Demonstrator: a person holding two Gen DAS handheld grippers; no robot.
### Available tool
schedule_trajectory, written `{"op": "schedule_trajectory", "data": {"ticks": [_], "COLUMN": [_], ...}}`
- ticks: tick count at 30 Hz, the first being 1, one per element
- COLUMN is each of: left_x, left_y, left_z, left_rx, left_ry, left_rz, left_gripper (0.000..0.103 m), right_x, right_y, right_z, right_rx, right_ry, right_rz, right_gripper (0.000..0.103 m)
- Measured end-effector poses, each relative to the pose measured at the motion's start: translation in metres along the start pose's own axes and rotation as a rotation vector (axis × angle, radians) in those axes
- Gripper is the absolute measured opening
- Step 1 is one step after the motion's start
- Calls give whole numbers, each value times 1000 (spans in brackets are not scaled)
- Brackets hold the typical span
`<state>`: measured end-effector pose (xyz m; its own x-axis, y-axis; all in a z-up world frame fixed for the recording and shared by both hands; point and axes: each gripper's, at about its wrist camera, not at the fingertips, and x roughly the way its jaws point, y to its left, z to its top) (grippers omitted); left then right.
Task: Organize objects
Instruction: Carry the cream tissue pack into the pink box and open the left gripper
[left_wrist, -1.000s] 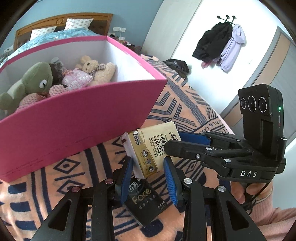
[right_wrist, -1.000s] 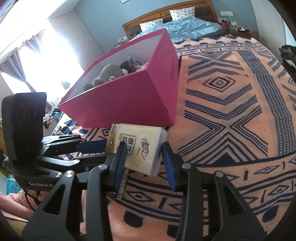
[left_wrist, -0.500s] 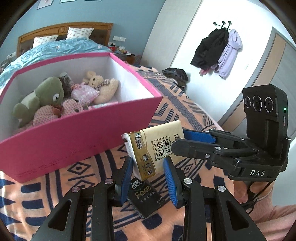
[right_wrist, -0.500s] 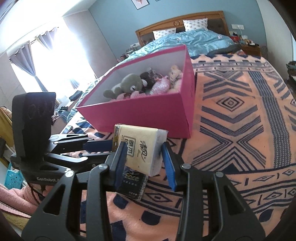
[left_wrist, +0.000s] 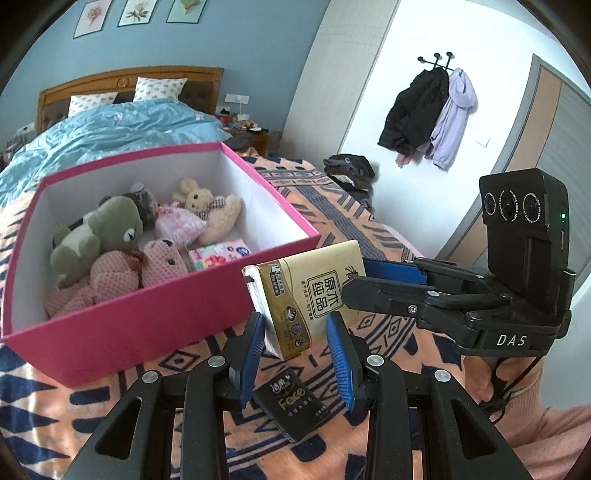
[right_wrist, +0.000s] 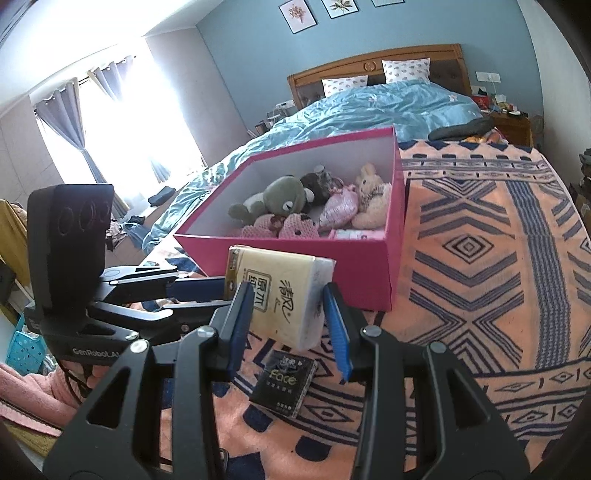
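Left wrist view. Left gripper (left_wrist: 294, 319) clenched on the lower end of a soft cuboid tissue pack (left_wrist: 295, 295) in glossy tan film with a white gusseted end, ribbed blue pads (left_wrist: 255, 350) flanking it. Pack tilted, lifted off the bed, just near of the pink box (left_wrist: 147, 325). From the right, right gripper (left_wrist: 356, 278) clamped on the pack's far right end, one blue-padded finger behind it and one black finger in front. Directly below the pack, flat on the bedspread, a small black rectangular pack marked "Face" (left_wrist: 291, 402), matte and slightly creased. Box of stiff pink card with a white inside, open-topped and straight-walled. Inside: a fuzzy green frog plush (left_wrist: 99, 229), a pale furry bear (left_wrist: 210, 206), a pink checked plush (left_wrist: 159, 258), and a flat flowered pink packet (left_wrist: 218, 254) in the near right corner. Underneath, a woven peach blanket (left_wrist: 325, 210) with navy geometric bands. Far right, dark and lilac coats (left_wrist: 417, 107) on wall hooks.

Right wrist view. Right gripper (right_wrist: 286, 291) grasping the tissue pack (right_wrist: 284, 280) across its width, both blue pads against its sides, the white folded end to the right. Left gripper (right_wrist: 221, 294) reaching in from the left, closed on the pack's left end. Pack held just near of the pink box (right_wrist: 332, 269), above the black pack (right_wrist: 282, 380) lying on the blanket (right_wrist: 480, 277). Frog plush (right_wrist: 284, 195) at the box's middle.
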<state>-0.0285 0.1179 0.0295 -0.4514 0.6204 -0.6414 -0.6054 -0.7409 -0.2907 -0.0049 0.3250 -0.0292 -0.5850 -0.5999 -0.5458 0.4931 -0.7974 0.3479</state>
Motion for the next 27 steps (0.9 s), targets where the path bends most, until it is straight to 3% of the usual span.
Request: {"op": "schedule_trajectory", "data": {"ticks": [27], "left_x": [6], "left_y": [27], "left_z": [54], "left_rx": [-14], "left_ry": [-21], "left_rz": [51], "left_gripper": [35], "right_x": [15], "right_y": [-6], "right_z": [58], "right_rx": [-58], "right_ry": [-27], "right_rz": [18], "right_gripper": [42]}}
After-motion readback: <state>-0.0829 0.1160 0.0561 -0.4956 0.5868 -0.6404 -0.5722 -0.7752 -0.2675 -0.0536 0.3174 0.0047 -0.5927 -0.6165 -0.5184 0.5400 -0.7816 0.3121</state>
